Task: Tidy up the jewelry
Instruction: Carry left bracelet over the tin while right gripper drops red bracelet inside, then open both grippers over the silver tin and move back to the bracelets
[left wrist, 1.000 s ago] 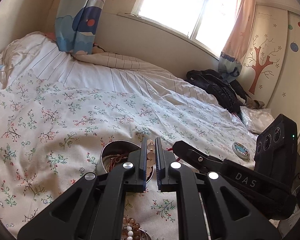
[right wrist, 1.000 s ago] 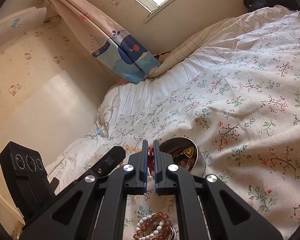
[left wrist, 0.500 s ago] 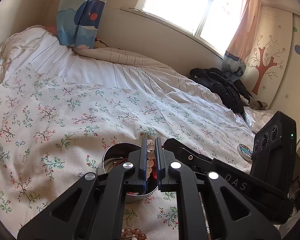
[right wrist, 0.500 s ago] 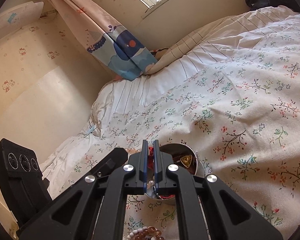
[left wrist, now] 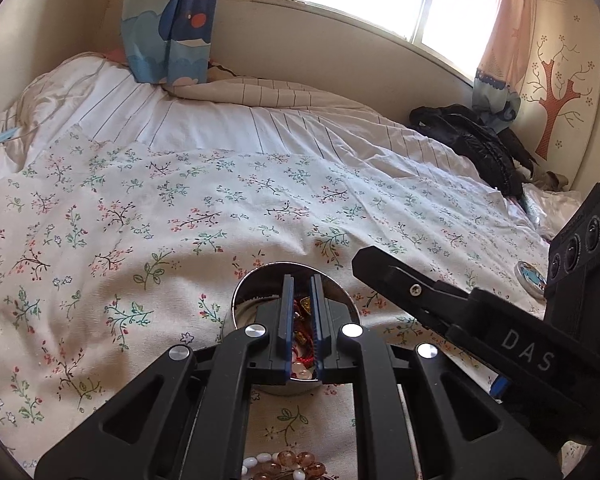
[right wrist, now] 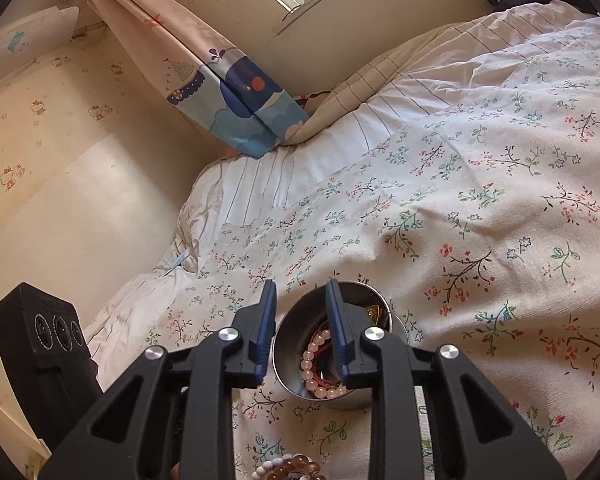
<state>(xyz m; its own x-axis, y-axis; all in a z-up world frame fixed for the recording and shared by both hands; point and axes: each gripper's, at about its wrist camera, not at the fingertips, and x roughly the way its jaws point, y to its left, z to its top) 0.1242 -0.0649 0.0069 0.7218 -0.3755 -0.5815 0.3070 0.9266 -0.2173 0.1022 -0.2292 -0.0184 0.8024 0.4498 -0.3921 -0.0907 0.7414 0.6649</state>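
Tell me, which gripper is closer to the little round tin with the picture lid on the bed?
Right. The right gripper reaches in on the side where the tin lies; the left gripper is over the metal bowl, farther away.

One metal bowl (right wrist: 296, 364), one small round tin (left wrist: 531, 274), two grippers (both black).

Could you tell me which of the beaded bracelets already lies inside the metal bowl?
The pale pink bracelet lies in the metal bowl; the amber-and-white bracelet lies outside, on the floral bedspread.
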